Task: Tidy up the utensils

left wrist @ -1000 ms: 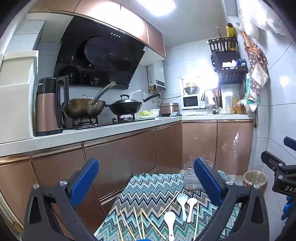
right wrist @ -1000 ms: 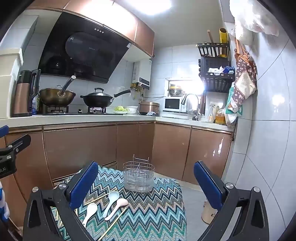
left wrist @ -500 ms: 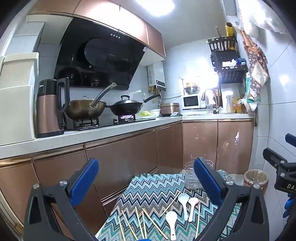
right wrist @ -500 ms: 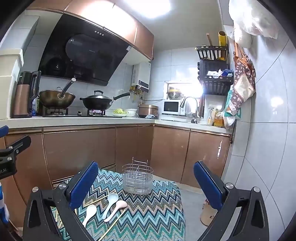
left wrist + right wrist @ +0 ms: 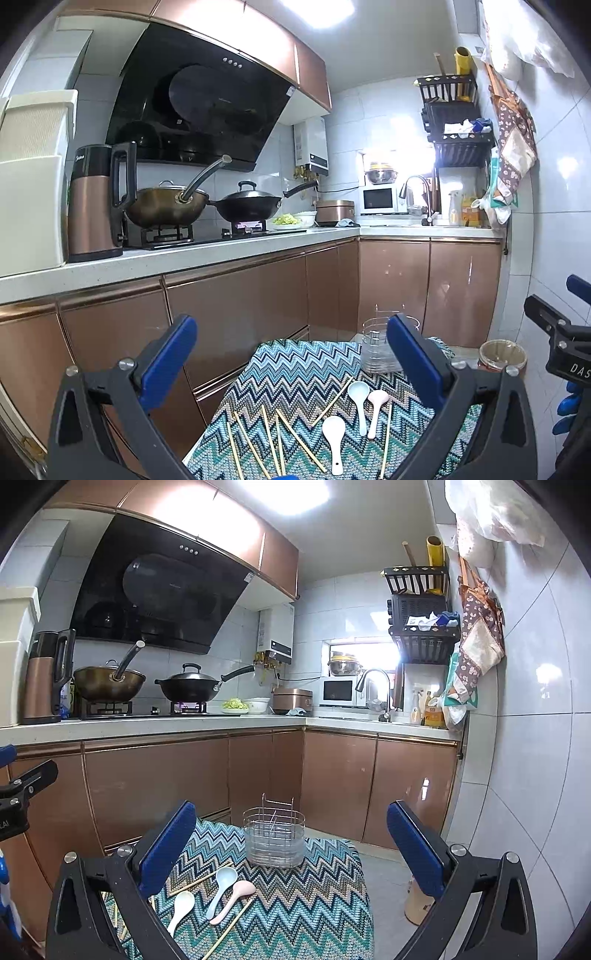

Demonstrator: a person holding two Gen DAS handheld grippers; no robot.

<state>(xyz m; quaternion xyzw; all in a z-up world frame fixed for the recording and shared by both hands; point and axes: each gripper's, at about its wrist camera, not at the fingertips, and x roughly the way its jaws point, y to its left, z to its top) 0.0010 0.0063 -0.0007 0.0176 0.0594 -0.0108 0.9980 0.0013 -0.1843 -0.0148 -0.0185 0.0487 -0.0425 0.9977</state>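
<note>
Wooden chopsticks (image 5: 295, 435) and three glazed spoons (image 5: 221, 890) lie on zigzag cloth (image 5: 314, 904) below my gaping, empty left gripper (image 5: 291, 354) and right gripper (image 5: 291, 834); wire-and-clear-plastic holder (image 5: 274, 840) ahead. Spoons look slippery, breakable: pinch mid-handle.

Knitted cloth (image 5: 295, 904), wire caddy (image 5: 274, 830)

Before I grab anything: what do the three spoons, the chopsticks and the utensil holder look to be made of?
Spoons: glossy, smooth, pastel white, blue and pink; ceramic or melamine, can't tell which. Chopsticks: pale tan, matte, thin; probably bamboo or wood. Utensil holder: shiny metal wire frame around a clear insert, likely plastic. All rest on a knitted-looking zigzag cloth.
</note>
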